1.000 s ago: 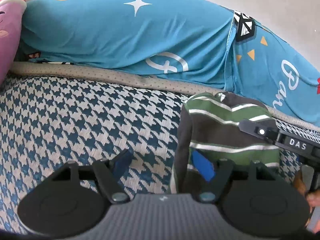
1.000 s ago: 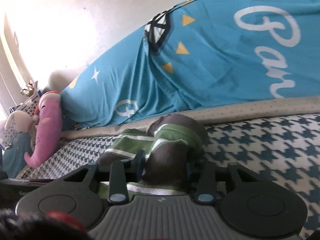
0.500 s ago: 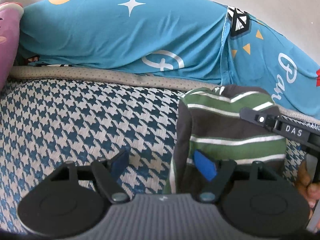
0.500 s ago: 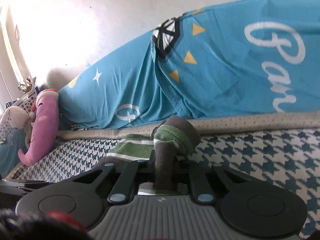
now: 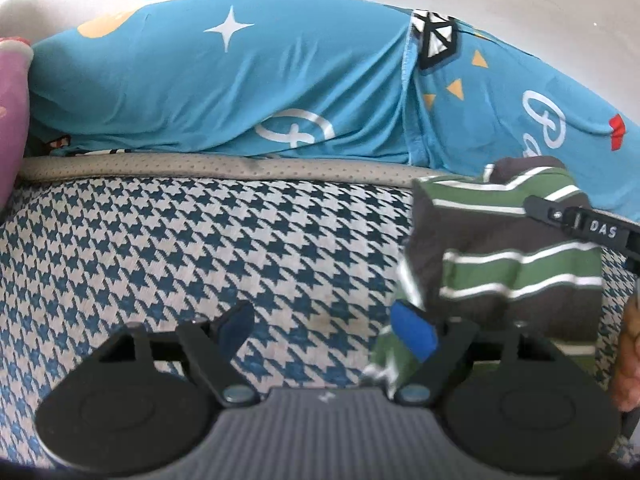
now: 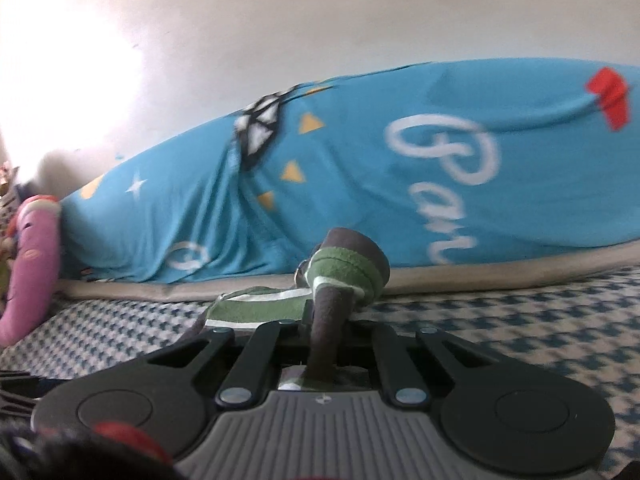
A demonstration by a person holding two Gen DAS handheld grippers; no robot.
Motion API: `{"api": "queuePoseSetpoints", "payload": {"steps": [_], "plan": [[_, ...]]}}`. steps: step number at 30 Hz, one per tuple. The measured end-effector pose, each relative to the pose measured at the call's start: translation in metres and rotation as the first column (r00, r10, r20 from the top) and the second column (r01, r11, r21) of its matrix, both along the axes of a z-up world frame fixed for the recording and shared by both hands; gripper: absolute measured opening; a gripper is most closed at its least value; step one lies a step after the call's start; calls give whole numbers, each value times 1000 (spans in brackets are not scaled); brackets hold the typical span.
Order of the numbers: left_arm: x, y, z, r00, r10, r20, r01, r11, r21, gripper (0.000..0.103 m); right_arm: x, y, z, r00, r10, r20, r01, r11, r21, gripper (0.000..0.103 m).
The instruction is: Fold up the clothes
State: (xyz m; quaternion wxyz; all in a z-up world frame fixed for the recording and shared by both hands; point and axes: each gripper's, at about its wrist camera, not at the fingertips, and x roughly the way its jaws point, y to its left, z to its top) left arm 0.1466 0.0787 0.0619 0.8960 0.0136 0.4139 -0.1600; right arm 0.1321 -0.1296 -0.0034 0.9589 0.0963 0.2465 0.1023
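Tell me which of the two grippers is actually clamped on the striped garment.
The right gripper: its fingers are shut on a brown fold of the green-and-brown striped garment. The left gripper is wide open over the houndstooth cover, one blue pad beside the cloth.

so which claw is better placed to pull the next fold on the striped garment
Right. The right claw is already shut on the striped garment, while the left claw is open beside it, holding nothing.
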Motion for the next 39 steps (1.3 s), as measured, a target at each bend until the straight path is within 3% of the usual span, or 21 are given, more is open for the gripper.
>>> {"api": "queuePoseSetpoints", "payload": {"steps": [7,17,22,25,27,30,34,39], "plan": [[-9,-11,10,999,-39,9,39,999,-8,78,-22,-54,9,973,-231,7,231,971,-69,7],[-35,-31,25,991,-128,30,128,992,1,80,-79,-134,40,853,-522,-7,518,848,-117,7],[-55,-38,36,987,-162,21,162,987,-4,82,-97,-161,38,811,-578,-91,573,816,-73,9],[-67,-40,43,982,-186,22,187,982,-13,84,-106,-171,35,783,-609,-128,607,792,-59,28],[-74,-41,46,979,-201,25,201,979,-11,84,-117,-175,39,753,-650,-99,646,760,-72,50],[-84,-42,50,976,-216,30,216,976,-8,85,-136,-181,49,730,-682,-55,678,732,-69,55],[-95,-40,54,973,-227,34,227,974,-6,86,-156,-183,57,734,-676,-69,676,737,-21,55],[-104,-36,51,976,-216,2,216,976,-21,86,-169,-163,64,784,-614,-94,616,788,-10,55]]}}
